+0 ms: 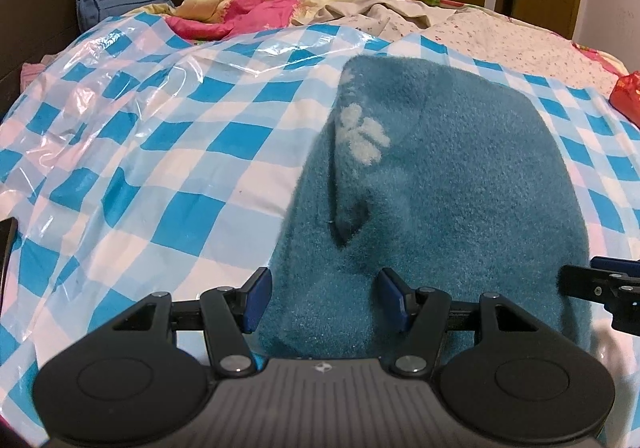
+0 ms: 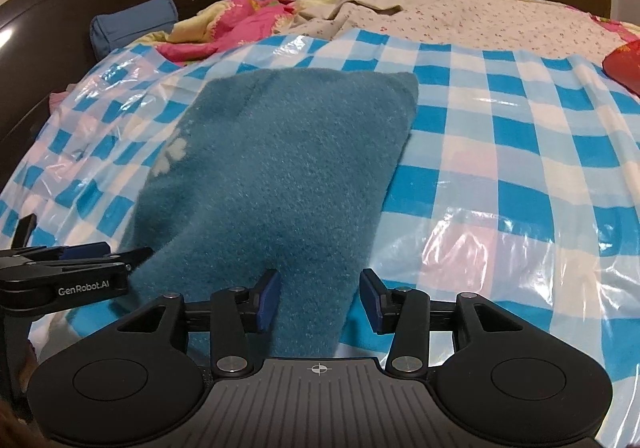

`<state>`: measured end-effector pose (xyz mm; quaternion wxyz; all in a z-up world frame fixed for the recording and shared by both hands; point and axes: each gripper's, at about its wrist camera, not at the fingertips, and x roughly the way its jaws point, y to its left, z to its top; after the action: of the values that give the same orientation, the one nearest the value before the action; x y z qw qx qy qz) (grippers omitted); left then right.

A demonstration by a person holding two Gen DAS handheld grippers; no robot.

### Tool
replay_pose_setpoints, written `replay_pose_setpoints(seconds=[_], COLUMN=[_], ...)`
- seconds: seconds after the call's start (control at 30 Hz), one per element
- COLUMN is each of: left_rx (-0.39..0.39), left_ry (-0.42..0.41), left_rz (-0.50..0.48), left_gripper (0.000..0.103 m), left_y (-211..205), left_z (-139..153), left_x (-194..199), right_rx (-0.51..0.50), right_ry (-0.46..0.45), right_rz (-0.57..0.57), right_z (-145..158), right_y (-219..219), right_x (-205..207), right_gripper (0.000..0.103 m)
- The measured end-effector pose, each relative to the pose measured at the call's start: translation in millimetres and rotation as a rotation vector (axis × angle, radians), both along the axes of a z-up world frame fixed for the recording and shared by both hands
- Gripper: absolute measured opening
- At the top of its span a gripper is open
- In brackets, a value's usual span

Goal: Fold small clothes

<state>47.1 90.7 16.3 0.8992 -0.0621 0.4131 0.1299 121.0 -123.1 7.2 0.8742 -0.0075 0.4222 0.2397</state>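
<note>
teal fleece garment [image 1: 452,175] lies on the checked plastic sheet [image 1: 160,175], long axis running away from us — we hold the left gripper [image 1: 324,298] and right gripper [image 2: 318,298] released, astride its near hem, equally close.

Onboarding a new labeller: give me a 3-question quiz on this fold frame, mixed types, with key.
1. True or false: the right gripper is clamped on the teal garment.
2. The garment lies on: A) bare wood B) checked plastic sheet C) blue pillow
3. Fill in: the left gripper has its jaws ____.

Key: 1 false, the pads stand apart over its near edge; 2 B; 3 open.
</note>
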Motion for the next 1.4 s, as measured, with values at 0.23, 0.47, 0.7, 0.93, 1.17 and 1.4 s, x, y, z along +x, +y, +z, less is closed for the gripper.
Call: replay_pose_setpoints(seconds=[0.23, 0.47, 0.7, 0.93, 1.17, 1.4], left_rx=[-0.011, -0.015, 0.000, 0.028, 0.025, 0.023], left_ry=[-0.003, -0.010, -0.014, -0.008, -0.008, -0.007], left_rz=[0.005, 0.010, 0.010, 0.002, 0.002, 0.001], left_gripper=[0.071, 0.074, 0.074, 0.074, 0.074, 0.074], left_y=[0, 3, 1, -4, -3, -3], left_z=[-5, -7, -7, -6, -6, -6], left_x=[0, -2, -3, -2, -2, -2], right_rx=[-0.009, -0.060, -0.102, -0.134, -0.134, -0.141], right_ry=[0.000, -0.047, -0.097, -0.120, -0.114, -0.090], right_rz=[-0.017, -0.017, -0.038, -0.057, -0.061, -0.050], right_z=[-1, 5, 14, 17, 18, 15], right_y=[-1, 3, 2, 0, -1, 2], right_x=[0, -11, -19, -23, -23, -24], right_gripper=[0.047, 0.047, 0.047, 0.047, 0.047, 0.047])
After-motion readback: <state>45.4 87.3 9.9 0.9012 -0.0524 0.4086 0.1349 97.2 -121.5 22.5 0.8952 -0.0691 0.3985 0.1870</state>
